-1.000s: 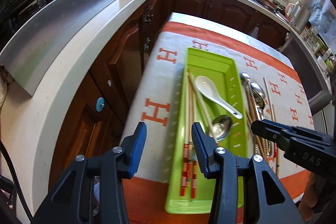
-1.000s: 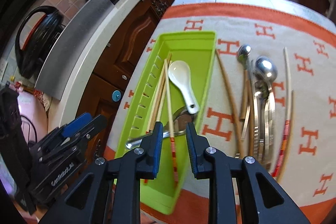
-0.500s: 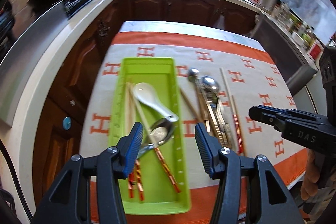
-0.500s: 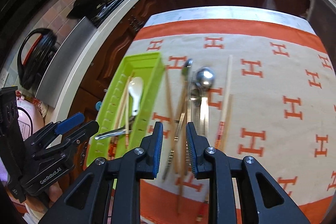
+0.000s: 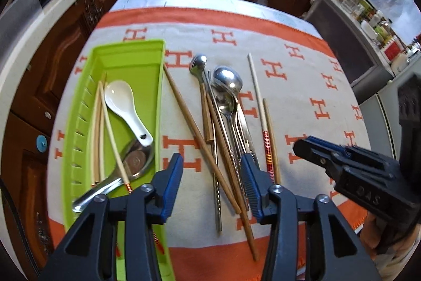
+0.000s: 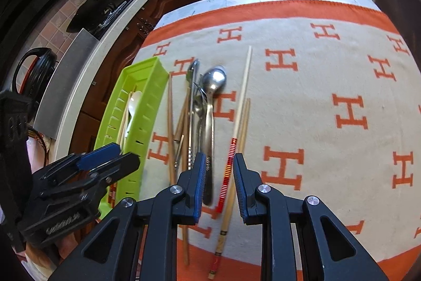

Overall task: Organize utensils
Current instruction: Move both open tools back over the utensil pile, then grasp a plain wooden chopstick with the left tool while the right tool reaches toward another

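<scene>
Over orange-lettered cloth (image 5: 302, 86): left gripper (image 5: 211, 185) empty, jaws closing above loose heap of chopsticks and spoons (image 5: 226, 112). Right gripper (image 6: 217, 182) narrow gap, empty, straddling red-banded chopstick (image 6: 228, 166). Judgement: isolate one piece, pinch mid-shaft, carry to green tray (image 5: 158, 96). Obstacles: crossed sticks tangle; tray already holds white spoon (image 5: 123, 104), chopsticks.
</scene>
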